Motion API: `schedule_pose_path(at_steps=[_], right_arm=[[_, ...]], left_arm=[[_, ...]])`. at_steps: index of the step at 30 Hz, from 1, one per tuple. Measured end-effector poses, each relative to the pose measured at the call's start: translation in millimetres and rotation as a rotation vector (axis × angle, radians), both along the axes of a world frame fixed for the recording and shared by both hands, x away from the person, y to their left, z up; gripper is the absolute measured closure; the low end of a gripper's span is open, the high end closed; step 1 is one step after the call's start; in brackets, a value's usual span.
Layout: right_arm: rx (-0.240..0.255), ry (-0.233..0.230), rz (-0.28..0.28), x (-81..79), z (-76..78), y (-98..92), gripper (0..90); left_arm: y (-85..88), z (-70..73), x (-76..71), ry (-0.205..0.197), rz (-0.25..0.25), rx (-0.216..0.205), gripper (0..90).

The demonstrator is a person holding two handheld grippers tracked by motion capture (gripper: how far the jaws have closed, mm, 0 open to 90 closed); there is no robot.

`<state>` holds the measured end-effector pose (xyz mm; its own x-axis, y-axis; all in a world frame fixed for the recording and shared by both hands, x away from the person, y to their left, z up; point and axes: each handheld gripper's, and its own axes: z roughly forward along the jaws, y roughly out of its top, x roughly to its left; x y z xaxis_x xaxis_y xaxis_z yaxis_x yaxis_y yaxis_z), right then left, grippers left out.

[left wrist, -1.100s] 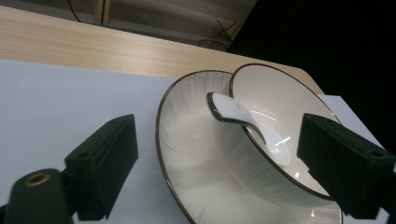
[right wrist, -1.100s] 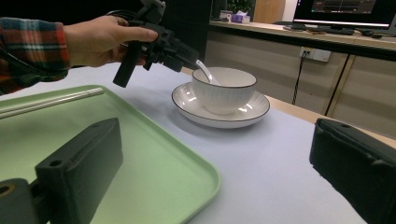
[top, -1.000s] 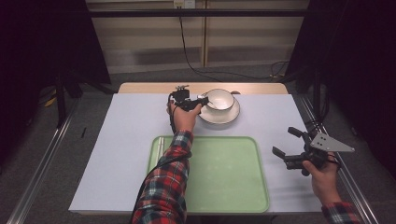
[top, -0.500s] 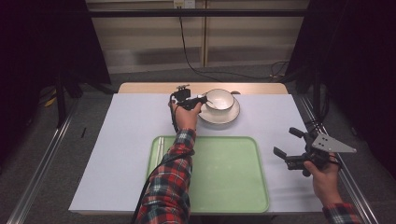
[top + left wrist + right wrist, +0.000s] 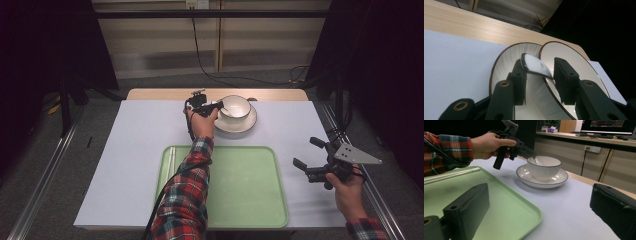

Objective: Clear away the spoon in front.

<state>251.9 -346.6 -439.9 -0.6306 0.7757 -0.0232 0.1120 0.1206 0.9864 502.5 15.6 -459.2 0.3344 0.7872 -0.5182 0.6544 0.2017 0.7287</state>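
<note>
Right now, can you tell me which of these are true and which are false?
1. The bowl sits on a plate. True.
2. The green tray is full of cups. False: it carries chopsticks along its left edge.
3. A spoon has its handle between the jaws of the left gripper. True: those jaws have just been closing, and the handle lies across the gap between them.
4. The right gripper is holding the bowl. False: its jaws stand open with nothing in them, and it is held to the right of the tray, away from the bowl.
</note>
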Motion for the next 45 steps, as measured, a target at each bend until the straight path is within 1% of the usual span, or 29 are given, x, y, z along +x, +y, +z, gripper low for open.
schedule_pose_path(at_steps=[3, 4, 6, 10, 11, 13, 15, 17, 18, 19, 22, 23, 24, 25, 27, 29, 31, 32, 33, 34, 35, 36, 37, 38, 39, 41, 43, 44, 45], right_arm=[[-0.003, -0.006, -0.001, 0.2, 0.2, -0.5, 1.8], [-0.002, 0.002, -0.002, -0.2, -0.2, -0.4, 1.8], [-0.001, 0.001, 0.000, -0.1, -0.3, -0.3, 1.8], [-0.008, -0.002, -0.001, -0.1, -0.4, -0.5, 1.8], [-0.003, -0.001, 0.001, -0.3, -0.5, -0.5, 1.8], [0.004, 0.003, -0.004, -0.5, -0.5, -0.5, 1.9], [0.004, 0.001, -0.004, -0.3, -0.5, -0.9, 1.9], [0.003, 0.002, -0.003, -0.6, -0.5, -0.8, 1.8], [0.006, 0.003, -0.004, -0.5, -0.5, -0.5, 1.8], [-0.001, 0.001, 0.001, -0.4, -0.7, -0.7, 1.9], [0.001, 0.002, -0.005, -1.0, -0.4, -0.8, 1.9], [0.001, 0.002, -0.005, -1.0, -0.4, -0.8, 1.9], [-0.002, -0.002, -0.003, -0.7, -0.4, -1.5, 2.0], [0.003, 0.001, -0.006, -0.7, -0.3, -1.5, 1.9], [0.004, -0.001, -0.005, -0.8, -0.1, -1.5, 1.9], [0.003, 0.000, -0.006, -0.9, -0.3, -1.6, 1.9], [0.002, -0.004, -0.002, -0.9, -0.1, -2.2, 1.9], [0.003, -0.003, -0.005, -0.6, -0.3, -2.3, 1.9], [0.003, -0.003, -0.005, -0.6, -0.3, -2.3, 1.9], [-0.008, -0.001, -0.002, -0.4, -0.8, -2.9, 2.0], [-0.008, -0.001, -0.002, -0.4, -0.8, -2.9, 2.0], [-0.006, 0.000, -0.004, -0.8, -0.6, -2.3, 2.0], [0.002, -0.003, -0.003, -0.8, -0.2, -2.0, 2.0], [0.003, -0.004, -0.002, -0.9, 0.1, -2.2, 2.0], [0.003, -0.004, -0.003, -0.8, 0.1, -2.2, 2.0], [0.001, -0.004, -0.003, -0.8, -0.1, -2.5, 2.0], [0.007, -0.004, -0.007, -0.9, 0.0, -2.3, 2.0], [-0.001, -0.006, 0.001, -0.9, -0.1, -3.1, 2.0], [-0.001, -0.006, 0.000, -1.0, 0.0, -3.0, 2.0]], left_arm=[[-0.9, -0.2, 1.7, -0.003, 0.009, 0.001, 64.0], [-1.6, -0.3, 2.3, -0.003, 0.015, -0.009, 64.1], [-1.9, -0.7, 2.7, -0.001, 0.012, -0.004, 63.7], [-2.4, -2.1, 3.6, 0.001, 0.012, -0.013, 62.4], [-3.4, -1.6, 4.5, 0.002, 0.015, -0.019, 61.5], [-3.9, -1.4, 4.6, 0.004, 0.012, -0.018, 61.7], [-4.1, -0.8, 5.4, 0.007, 0.017, -0.035, 61.9], [-3.9, -0.3, 6.2, 0.006, 0.023, -0.026, 61.8], [-4.4, 0.4, 6.1, 0.014, 0.029, -0.043, 61.9], [-3.4, 0.8, 6.4, 0.012, 0.024, -0.031, 62.1], [-3.7, 1.0, 7.2, 0.014, 0.029, -0.041, 62.2], [-3.9, 0.7, 7.6, 0.013, 0.032, -0.026, 62.2], [-4.9, 0.1, 7.7, 0.018, 0.036, -0.035, 62.6], [-4.3, -0.9, 8.2, 0.016, 0.030, -0.026, 63.6], [-4.7, -1.8, 8.7, 0.014, 0.035, -0.026, 64.4], [-6.0, -2.4, 9.1, 0.017, 0.032, -0.032, 65.3], [-6.6, -3.4, 9.1, 0.010, 0.033, -0.037, 65.7], [-7.4, -3.5, 9.1, 0.012, 0.035, -0.041, 68.0], [-7.6, -2.9, 8.9, 0.011, 0.036, -0.035, 68.0], [-7.0, -2.5, 8.8, 0.009, 0.023, -0.033, 70.1], [-8.0, -1.5, 8.9, 0.006, 0.036, -0.028, 70.1], [-7.6, -0.1, 8.3, 0.003, 0.033, -0.022, 71.0], [-6.6, 1.0, 8.3, -0.008, 0.036, -0.028, 73.1], [-5.3, 1.8, 8.4, -0.005, 0.034, -0.024, 75.3], [-4.7, 2.7, 8.2, -0.001, 0.040, -0.030, 75.9], [-3.0, 4.2, 8.6, -0.013, 0.042, -0.038, 77.9], [-1.5, 5.5, 9.0, -0.017, 0.034, -0.043, 79.4], [-1.6, 6.1, 9.0, -0.025, 0.035, -0.050, 80.1], [-1.4, 7.1, 8.6, -0.031, 0.031, -0.048, 80.8]])
